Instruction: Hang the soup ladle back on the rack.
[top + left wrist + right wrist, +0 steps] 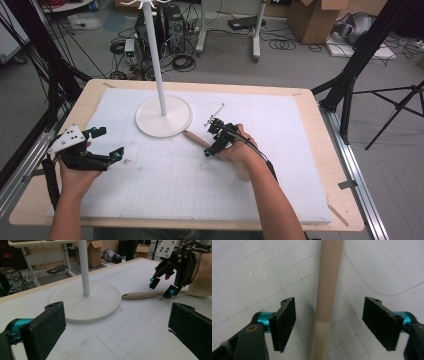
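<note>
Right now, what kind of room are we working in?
Probably a robotics lab or workshop, not a home. Cables and computer towers clutter the floor, cardboard boxes are stacked behind, and black tripod legs flank the table.

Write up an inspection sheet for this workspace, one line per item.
Surface: white gridded mat on a wooden table, a few dark specks.
Job's things: wooden handle lying flat beside the round base of the white stand.
Clutter: thin metal rod on the mat.
Grippers: right tool straddles the handle, pads clear of it, open; left tool open, holding nothing.
Cables: black cable along the right forearm.
Surroundings: cardboard boxes, floor cables, black tripod legs.
</note>
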`<control>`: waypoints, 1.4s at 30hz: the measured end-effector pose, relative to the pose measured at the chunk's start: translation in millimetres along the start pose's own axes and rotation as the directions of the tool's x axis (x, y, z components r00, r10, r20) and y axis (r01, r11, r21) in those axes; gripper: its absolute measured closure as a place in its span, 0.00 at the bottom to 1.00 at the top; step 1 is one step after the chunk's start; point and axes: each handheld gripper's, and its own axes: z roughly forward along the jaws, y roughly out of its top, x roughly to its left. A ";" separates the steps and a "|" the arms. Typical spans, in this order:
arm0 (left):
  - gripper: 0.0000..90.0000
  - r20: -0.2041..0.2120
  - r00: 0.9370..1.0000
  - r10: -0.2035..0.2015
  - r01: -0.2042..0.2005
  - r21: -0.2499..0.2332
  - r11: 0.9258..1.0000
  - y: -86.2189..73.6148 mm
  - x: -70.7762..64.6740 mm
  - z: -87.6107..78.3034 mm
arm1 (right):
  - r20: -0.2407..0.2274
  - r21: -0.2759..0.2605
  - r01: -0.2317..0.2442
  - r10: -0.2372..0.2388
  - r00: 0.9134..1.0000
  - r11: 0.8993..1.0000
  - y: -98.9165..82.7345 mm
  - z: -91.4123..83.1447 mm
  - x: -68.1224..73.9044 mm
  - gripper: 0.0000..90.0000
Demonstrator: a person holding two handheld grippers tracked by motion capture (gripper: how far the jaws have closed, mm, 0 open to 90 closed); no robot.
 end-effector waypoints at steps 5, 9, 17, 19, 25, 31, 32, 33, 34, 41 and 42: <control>0.02 -0.002 1.000 0.002 -0.002 0.003 1.000 0.1 -0.1 0.3 | -0.029 0.025 -0.009 0.010 1.000 1.000 -1.6 -0.5 -3.4 0.47; 0.02 -0.003 1.000 -0.001 0.002 0.005 1.000 -0.3 -0.3 1.0 | -0.039 0.032 -0.020 0.021 0.999 0.999 -2.5 -1.8 -5.5 0.53; 0.02 -0.004 1.000 0.005 -0.005 0.010 1.000 -0.1 -0.6 1.4 | 0.009 0.093 0.011 -0.012 1.000 0.996 5.1 -0.6 -1.0 0.58; 0.02 -0.002 1.000 0.006 -0.006 0.009 1.000 0.3 -0.4 0.5 | 0.038 0.135 0.023 -0.028 0.999 0.991 11.3 1.8 3.7 0.59; 0.02 -0.005 1.000 0.001 -0.001 0.002 1.000 0.6 0.3 -1.1 | 0.045 0.143 0.015 -0.022 0.999 0.990 12.4 1.6 3.0 0.62; 0.02 -0.005 1.000 0.004 -0.004 0.004 1.000 0.6 0.0 -0.2 | 0.057 0.154 0.034 -0.043 0.997 0.987 13.7 2.2 4.7 0.65; 0.02 -0.003 1.000 0.004 -0.004 0.006 1.000 0.7 -0.1 -0.1 | 0.059 0.157 0.035 -0.045 0.997 0.987 14.3 2.0 5.5 0.67; 0.02 -0.003 1.000 0.007 -0.007 0.008 1.000 0.7 -0.1 0.2 | 0.053 0.159 0.044 -0.053 0.997 0.986 15.0 2.2 7.0 0.72; 0.02 -0.003 1.000 0.007 -0.007 0.009 1.000 0.7 -0.1 0.2 | 0.046 0.162 0.041 -0.049 0.998 0.986 15.1 1.9 7.9 0.76; 0.02 -0.008 1.000 0.006 -0.006 0.013 1.000 0.4 -0.1 -0.1 | 0.025 0.155 0.035 -0.039 0.999 0.987 14.5 1.6 7.2 0.81; 0.02 -0.007 1.000 0.006 -0.006 0.013 1.000 0.4 0.1 -0.3 | 0.025 0.155 0.035 -0.039 0.999 0.987 14.5 1.6 7.2 0.81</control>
